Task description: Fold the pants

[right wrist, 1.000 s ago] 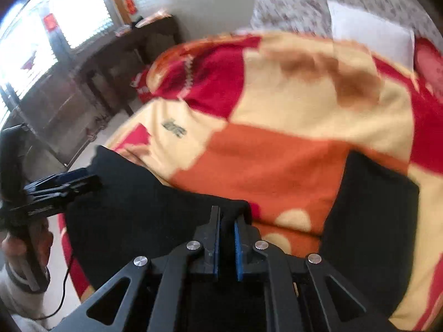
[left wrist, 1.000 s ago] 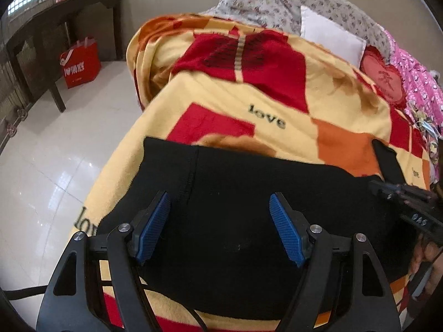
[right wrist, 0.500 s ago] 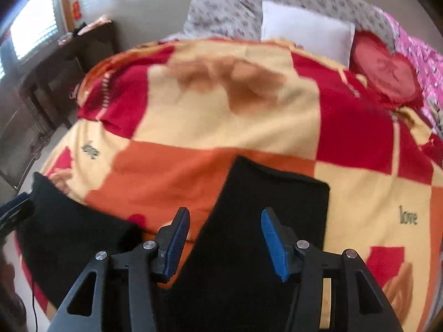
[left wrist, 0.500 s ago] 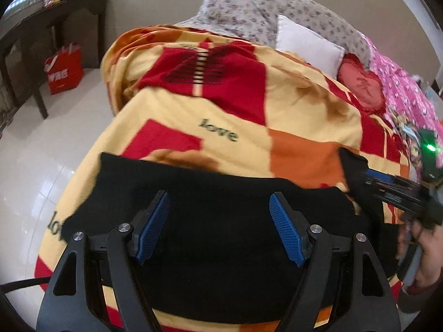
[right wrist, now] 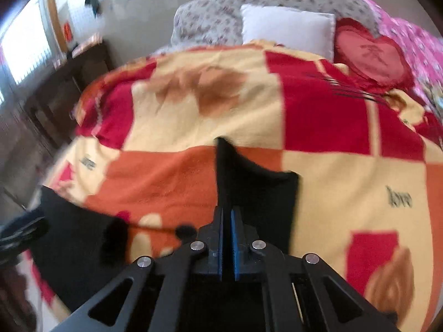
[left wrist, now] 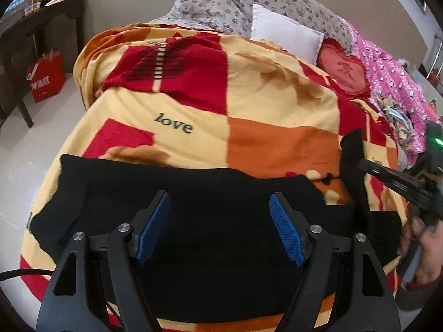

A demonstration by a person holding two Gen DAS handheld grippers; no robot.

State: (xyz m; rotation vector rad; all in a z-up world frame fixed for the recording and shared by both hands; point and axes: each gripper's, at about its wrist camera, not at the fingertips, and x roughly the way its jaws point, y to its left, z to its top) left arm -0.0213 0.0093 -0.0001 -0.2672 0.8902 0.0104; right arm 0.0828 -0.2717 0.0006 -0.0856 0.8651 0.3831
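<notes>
Left tongs: The blue pads are wide apart. They hold nothing. They hang just over the black pants.
Pants: One pair. It lies on the blanket, under and in front of the left tongs. It runs across to the right tongs.
Right tongs: The blue pads are pressed together on a piece of the pants. That piece stands up in a point just past the tips.
Blanket: One, with red, yellow and orange squares. It is under the pants and goes far past both tongs.
Pillows: Three, far ahead of the tongs. One flowery pillow, one white pillow, one red heart pillow.
Red bag: One, on the floor, far off to the left of the left tongs.
Step now: I think the right tongs are lifting one end of the pants to start a fold.
Next move: I think the lifted end needs to go over toward the left tongs. The left tongs could hold the cloth down so it does not slide.
Watch out: The cloth may slip or bunch up.
</notes>
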